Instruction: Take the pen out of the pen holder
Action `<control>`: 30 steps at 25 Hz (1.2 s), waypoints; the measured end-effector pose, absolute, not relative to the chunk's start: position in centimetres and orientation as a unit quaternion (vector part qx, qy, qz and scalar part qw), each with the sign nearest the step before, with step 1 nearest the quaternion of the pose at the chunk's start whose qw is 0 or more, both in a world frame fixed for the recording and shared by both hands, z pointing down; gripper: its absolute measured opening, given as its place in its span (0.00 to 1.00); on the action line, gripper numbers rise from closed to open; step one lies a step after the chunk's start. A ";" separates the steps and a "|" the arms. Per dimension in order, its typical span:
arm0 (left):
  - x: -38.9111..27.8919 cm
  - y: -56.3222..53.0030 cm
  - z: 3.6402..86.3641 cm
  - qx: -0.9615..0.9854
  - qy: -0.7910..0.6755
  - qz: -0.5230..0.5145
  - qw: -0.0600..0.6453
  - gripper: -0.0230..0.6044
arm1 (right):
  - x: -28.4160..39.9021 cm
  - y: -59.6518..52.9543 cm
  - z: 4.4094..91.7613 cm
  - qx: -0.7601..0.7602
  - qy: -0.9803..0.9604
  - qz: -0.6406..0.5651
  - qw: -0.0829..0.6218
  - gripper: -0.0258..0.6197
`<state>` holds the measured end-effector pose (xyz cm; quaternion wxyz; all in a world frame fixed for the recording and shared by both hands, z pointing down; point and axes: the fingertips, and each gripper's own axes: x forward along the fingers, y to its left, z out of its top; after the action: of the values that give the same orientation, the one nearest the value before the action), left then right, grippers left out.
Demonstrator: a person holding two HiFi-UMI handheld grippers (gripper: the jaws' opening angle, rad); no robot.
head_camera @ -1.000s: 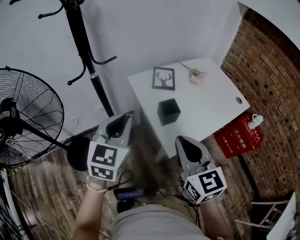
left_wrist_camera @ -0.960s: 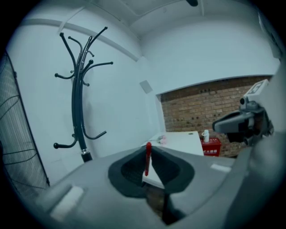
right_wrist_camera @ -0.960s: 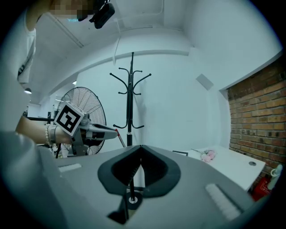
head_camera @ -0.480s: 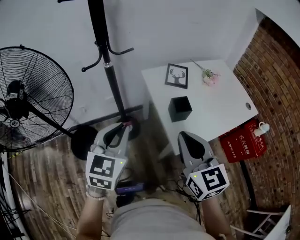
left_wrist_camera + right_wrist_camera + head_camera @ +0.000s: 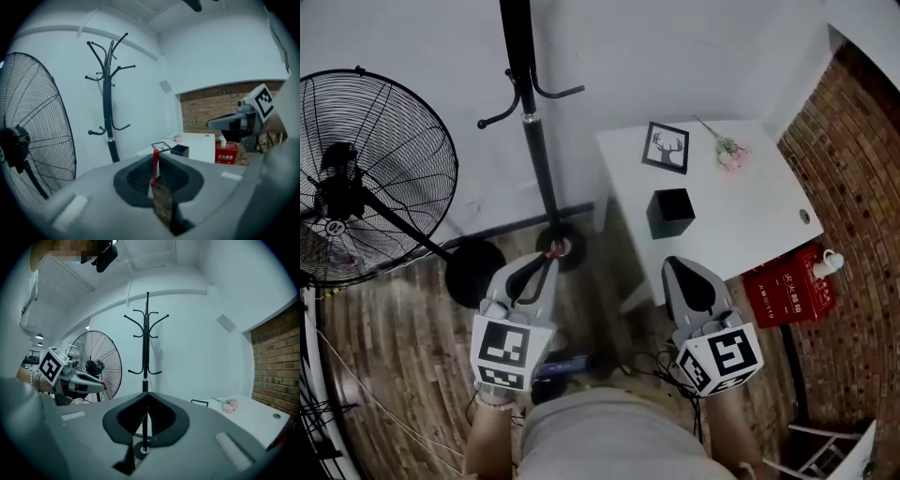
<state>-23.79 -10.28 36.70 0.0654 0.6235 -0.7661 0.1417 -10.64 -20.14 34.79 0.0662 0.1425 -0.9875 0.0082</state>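
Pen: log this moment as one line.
left gripper: shut on red pen | right gripper: shut, empty | pen holder: on white table, apart from both grippers

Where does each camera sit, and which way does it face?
Head view: on the head, facing down at the table; left gripper, right gripper, forearms show.
Left gripper view: on that gripper, facing the pen holder; jaws grip the pen.
Right gripper view: on that gripper, facing the fan; shut jaws show.
All share the coat rack.
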 end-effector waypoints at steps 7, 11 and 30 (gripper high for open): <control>-23.4 -9.8 36.7 0.620 -0.767 0.149 0.068 0.09 | -11.0 -19.9 34.9 0.136 -0.989 0.006 0.066 0.05; -23.2 -9.5 36.7 0.618 -0.768 0.153 0.068 0.09 | -11.0 -19.9 35.0 0.137 -0.988 0.008 0.066 0.05; -23.3 -9.6 36.0 0.616 -0.773 0.140 0.059 0.09 | -11.7 -19.5 35.1 0.129 -0.989 -0.002 0.070 0.05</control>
<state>-23.29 -9.59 35.99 0.0592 0.6161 -0.7728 0.1403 -11.66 -19.55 35.14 0.0696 0.1288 -0.9892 -0.0023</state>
